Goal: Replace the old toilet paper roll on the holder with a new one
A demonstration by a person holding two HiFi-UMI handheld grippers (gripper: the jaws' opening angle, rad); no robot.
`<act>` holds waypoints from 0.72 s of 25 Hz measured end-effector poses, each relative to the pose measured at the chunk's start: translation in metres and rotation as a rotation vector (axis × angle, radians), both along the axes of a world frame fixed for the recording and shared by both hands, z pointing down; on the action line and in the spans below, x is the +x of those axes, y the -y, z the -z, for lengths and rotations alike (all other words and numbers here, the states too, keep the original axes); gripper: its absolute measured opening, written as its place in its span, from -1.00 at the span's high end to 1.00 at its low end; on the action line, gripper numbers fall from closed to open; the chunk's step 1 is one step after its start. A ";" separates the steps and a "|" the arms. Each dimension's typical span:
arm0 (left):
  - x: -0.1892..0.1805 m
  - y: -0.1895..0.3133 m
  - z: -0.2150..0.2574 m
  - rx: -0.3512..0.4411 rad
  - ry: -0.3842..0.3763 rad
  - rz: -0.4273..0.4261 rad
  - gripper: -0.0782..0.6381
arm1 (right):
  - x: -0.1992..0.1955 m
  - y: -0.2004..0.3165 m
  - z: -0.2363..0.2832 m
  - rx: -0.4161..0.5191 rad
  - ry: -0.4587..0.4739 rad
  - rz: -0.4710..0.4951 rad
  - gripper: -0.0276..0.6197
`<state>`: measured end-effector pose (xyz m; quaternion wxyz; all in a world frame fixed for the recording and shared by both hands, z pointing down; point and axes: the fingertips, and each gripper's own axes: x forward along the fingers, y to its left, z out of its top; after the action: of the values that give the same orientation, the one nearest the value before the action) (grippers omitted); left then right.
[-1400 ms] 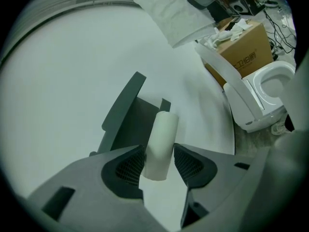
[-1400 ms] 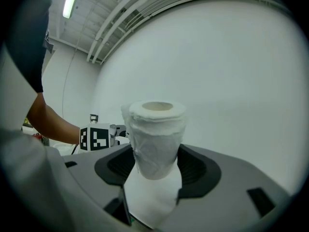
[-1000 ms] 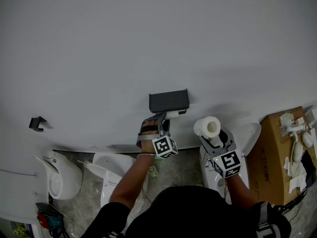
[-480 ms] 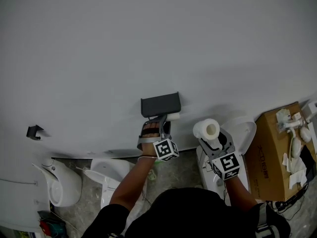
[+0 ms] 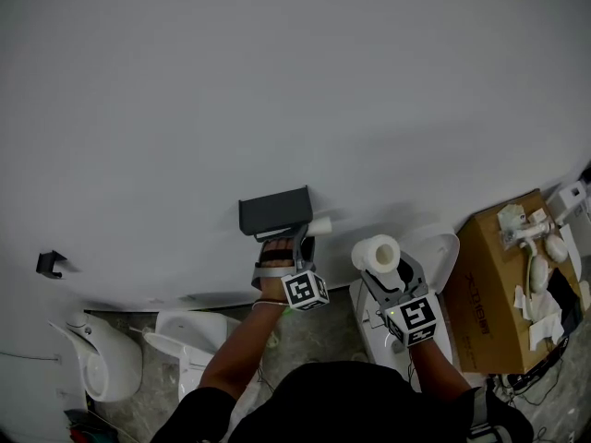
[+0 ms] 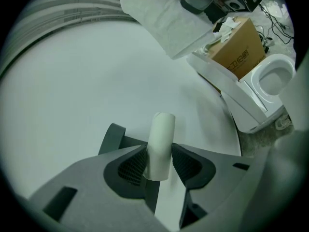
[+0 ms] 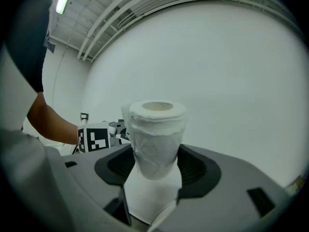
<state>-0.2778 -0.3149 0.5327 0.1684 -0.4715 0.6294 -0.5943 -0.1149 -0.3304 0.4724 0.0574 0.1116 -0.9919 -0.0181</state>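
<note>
White wall point(image 5: 277, 81) carries the dark holder point(image 5: 273, 212); the left claw point(image 6: 159, 164) pinches the spent core point(image 6: 161, 137) to clear it, while the right claw point(image 7: 155, 167) clasps the new roll point(image 7: 154, 134), ready at right.

Holder point(image 5: 274, 212) blocks ahead; bare wall point(image 5: 277, 81) above; toilet point(image 5: 443, 255) crowds right.

Bare pale cardboard tube point(image 6: 161, 144), gripped at the dark grey wall holder point(image 5: 274, 210)'s right end; full white paper roll point(image 7: 155, 139), gripped upright, farther right.
</note>
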 end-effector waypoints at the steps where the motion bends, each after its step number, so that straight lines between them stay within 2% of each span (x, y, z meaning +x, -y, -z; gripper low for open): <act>1: 0.004 0.005 0.000 0.003 -0.002 -0.009 0.31 | 0.003 0.003 -0.001 -0.001 -0.003 -0.008 0.09; 8: 0.026 0.028 -0.003 0.020 -0.036 -0.056 0.31 | 0.018 0.019 -0.005 -0.006 -0.016 -0.053 0.09; 12: 0.036 0.029 0.005 0.059 -0.092 -0.064 0.31 | 0.024 0.028 -0.008 -0.014 -0.023 -0.082 0.09; 16: 0.045 0.020 0.014 0.103 -0.108 -0.077 0.31 | 0.026 0.040 -0.002 -0.016 0.000 -0.115 0.09; 18: 0.049 0.016 0.020 0.141 -0.152 -0.078 0.32 | 0.027 0.044 0.000 -0.010 0.004 -0.127 0.09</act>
<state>-0.2283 -0.3308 0.5126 0.1761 -0.5264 0.6617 -0.5040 -0.0878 -0.3748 0.4723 0.0570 0.1740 -0.9831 -0.0092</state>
